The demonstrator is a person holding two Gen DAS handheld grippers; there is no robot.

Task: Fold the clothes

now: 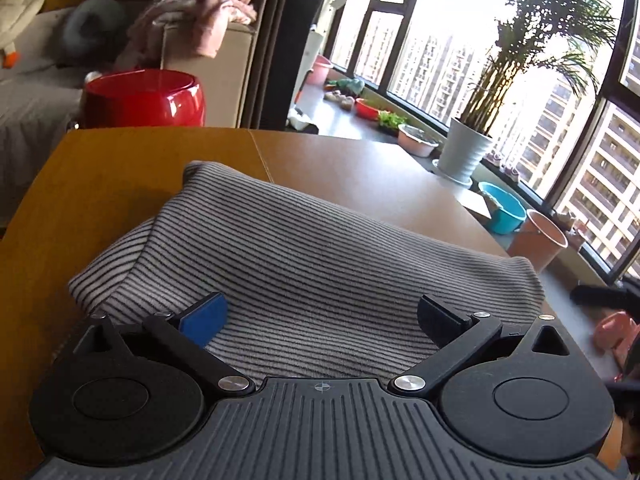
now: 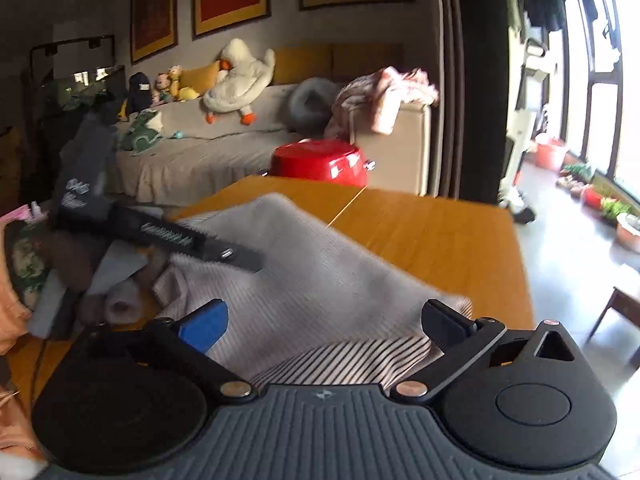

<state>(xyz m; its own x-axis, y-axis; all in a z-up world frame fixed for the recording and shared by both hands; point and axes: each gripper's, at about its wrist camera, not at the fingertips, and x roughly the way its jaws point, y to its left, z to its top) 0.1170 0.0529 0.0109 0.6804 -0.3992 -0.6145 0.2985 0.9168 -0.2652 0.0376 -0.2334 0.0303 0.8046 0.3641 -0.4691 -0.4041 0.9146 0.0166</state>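
Striped cloth (image 1: 304,256) lies folded on table (image 1: 360,160), just beyond and under both grippers. Left gripper (image 1: 320,320) spread wide above cloth's near edge, gripping nothing. Right gripper (image 2: 324,326) also wide, empty, over cloth (image 2: 320,280) near right corner; left gripper's body (image 2: 160,236) at left.

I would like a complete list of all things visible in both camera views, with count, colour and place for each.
Striped knit garment: one, grey with dark stripes, folded on the table.
Wooden table: one, orange-brown, under the garment.
Glossy round pot: one, red, beyond the table's far edge.
Plush goose toy: one, white, on the sofa.
Fabric sofa: one, grey, against the wall.
Crumpled cloth: one, pink, on the sofa arm.
Potted palm: one, green in a white pot, by the window.
Left gripper: fingers open, above the garment.
Right gripper: fingers open, above the garment.
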